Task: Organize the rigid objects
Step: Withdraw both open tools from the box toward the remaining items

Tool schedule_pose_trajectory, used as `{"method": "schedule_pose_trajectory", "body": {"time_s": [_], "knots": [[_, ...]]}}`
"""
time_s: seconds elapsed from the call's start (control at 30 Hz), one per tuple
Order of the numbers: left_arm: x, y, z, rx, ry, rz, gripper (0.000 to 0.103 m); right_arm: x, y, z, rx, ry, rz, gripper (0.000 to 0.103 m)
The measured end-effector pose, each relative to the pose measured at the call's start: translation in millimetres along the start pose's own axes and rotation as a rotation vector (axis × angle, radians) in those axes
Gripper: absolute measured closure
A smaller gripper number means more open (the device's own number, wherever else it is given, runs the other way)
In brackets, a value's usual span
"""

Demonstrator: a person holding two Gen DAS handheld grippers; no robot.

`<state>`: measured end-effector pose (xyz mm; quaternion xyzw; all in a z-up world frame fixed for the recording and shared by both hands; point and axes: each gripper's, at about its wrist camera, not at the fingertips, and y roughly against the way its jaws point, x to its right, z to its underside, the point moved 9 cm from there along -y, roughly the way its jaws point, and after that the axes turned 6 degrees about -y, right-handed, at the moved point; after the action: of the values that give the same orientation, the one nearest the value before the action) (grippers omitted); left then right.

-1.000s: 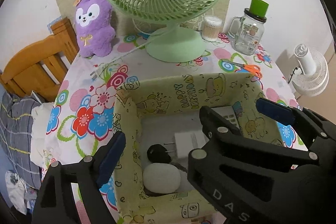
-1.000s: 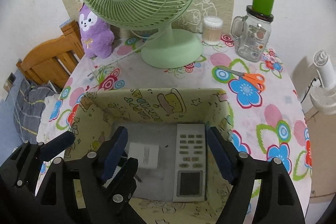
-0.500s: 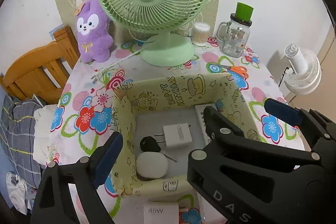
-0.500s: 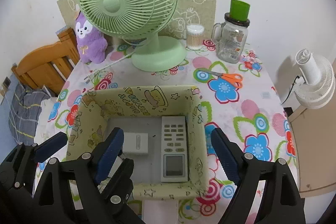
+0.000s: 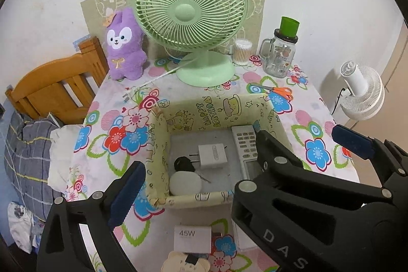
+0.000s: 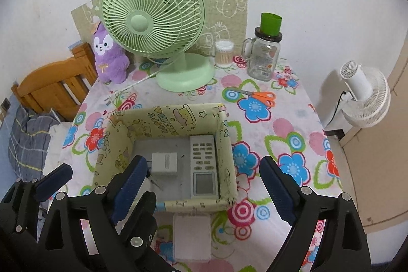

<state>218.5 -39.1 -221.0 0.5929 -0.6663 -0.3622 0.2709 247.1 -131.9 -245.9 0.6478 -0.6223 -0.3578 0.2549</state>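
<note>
A yellow cartoon-print box [image 5: 204, 114] stands on the flowered tablecloth. Inside lie a grey remote [image 6: 205, 165] along its right wall, a white charger [image 5: 213, 156], a black key [image 5: 183, 163] and a white oval object [image 5: 185, 184]. A white "45W" carton [image 5: 192, 238] lies on the cloth in front of the box. My left gripper [image 5: 204, 191] and right gripper [image 6: 202, 184] hang side by side above the box's near edge. Both sets of jaws are opening, with nothing between the pads. The right gripper's near finger hides my left gripper's right finger in the left wrist view.
A green desk fan [image 5: 191, 14], purple plush [image 5: 125, 47], cotton-swab tub [image 5: 242, 52] and glass jar [image 5: 280, 55] line the back wall. Orange scissors [image 5: 278, 92] lie behind the box. A wooden frame [image 5: 56, 88] is off the left edge, a white fan [image 5: 362, 93] off the right.
Both grippers have drawn back and up from inside the box, and their jaws have spread wider. The box looks smaller, and the white carton in front of it has come into view.
</note>
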Motion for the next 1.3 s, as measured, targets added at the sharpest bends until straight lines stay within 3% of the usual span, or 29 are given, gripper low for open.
{"method": "schedule_pose_trajectory", "body": {"time_s": [0.63,1.3], "knots": [[15.2,52.6,20.1,0.033,-0.001,-0.009,0.003,14.4,60.5,19.5,0.045,-0.003,0.027,0.009],[13.3,77.2,62.2,0.016,0.04,-0.013,0.003,3.6,87.8,54.7,0.064,0.042,-0.006,0.009]]}}
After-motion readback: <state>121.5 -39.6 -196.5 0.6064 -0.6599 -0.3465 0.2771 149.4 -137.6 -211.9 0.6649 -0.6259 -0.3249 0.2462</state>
